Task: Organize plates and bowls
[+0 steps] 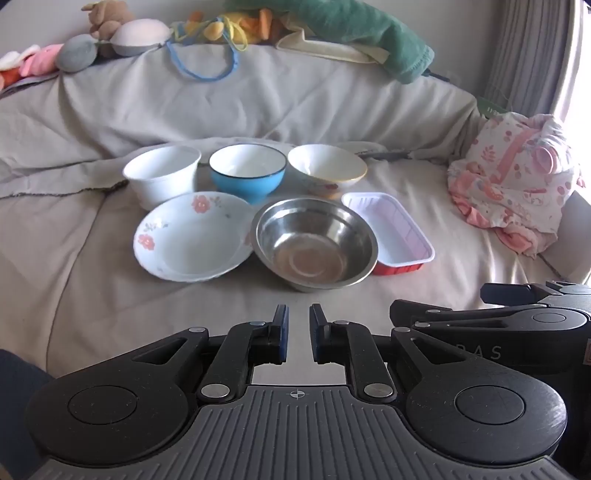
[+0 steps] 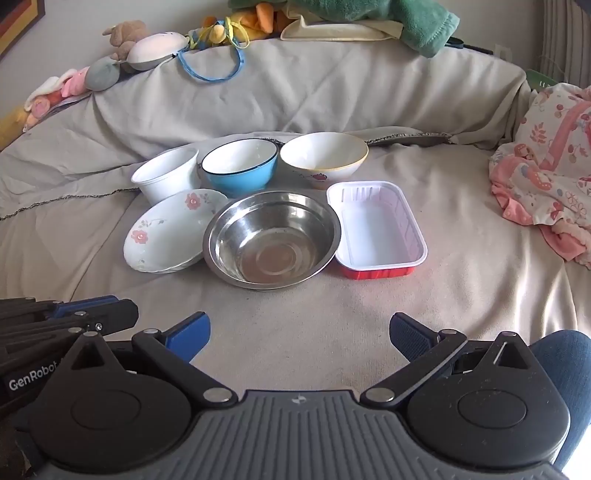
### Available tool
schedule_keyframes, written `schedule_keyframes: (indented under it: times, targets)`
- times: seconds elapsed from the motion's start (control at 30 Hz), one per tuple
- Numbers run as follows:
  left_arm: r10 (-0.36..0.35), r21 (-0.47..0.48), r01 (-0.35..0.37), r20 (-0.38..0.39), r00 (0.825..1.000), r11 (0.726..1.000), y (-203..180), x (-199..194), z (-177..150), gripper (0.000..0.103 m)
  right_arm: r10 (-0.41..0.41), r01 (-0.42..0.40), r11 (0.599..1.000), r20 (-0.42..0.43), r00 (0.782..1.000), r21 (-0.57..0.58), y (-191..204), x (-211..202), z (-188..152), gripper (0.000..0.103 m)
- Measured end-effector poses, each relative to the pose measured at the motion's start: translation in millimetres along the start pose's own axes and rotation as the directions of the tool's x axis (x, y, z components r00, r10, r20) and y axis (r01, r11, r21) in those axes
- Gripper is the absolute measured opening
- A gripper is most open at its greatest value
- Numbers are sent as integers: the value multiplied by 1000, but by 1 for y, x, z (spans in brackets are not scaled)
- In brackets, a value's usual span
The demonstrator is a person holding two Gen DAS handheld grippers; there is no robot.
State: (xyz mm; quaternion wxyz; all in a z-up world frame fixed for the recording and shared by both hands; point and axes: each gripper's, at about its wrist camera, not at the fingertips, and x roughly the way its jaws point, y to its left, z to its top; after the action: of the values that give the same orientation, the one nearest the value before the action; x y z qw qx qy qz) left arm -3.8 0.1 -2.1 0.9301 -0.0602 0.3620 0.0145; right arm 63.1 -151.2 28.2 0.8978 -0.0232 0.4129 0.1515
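Note:
Several dishes sit on a sheet-covered sofa seat. The back row holds a white bowl point(image 1: 161, 173) point(image 2: 168, 177), a blue bowl point(image 1: 248, 173) point(image 2: 239, 166) and a cream bowl with a yellow rim point(image 1: 327, 168) point(image 2: 324, 157). The front row holds a floral plate point(image 1: 190, 236) point(image 2: 170, 230), a steel bowl point(image 1: 314, 242) point(image 2: 271, 240) and a red-sided white tray point(image 1: 388, 230) point(image 2: 376, 229). My left gripper point(image 1: 299, 317) is nearly shut and empty, short of the steel bowl. My right gripper point(image 2: 299, 325) is open and empty, also short of it.
The grey sheet point(image 1: 110, 295) covers seat and backrest. A pink patterned cloth bundle point(image 1: 517, 177) point(image 2: 546, 173) lies at the right. Plush toys point(image 1: 110, 26) point(image 2: 147, 44), a blue cord and a green towel point(image 1: 369, 33) line the backrest top.

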Motion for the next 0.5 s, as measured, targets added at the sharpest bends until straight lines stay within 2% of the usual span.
schedule_keyframes:
  times: [0.5]
  targets:
    - [-2, 1, 2, -4, 1000, 1000, 3, -1, -1, 15, 4, -4, 1000, -5, 1000, 4, 2, -4, -2, 103]
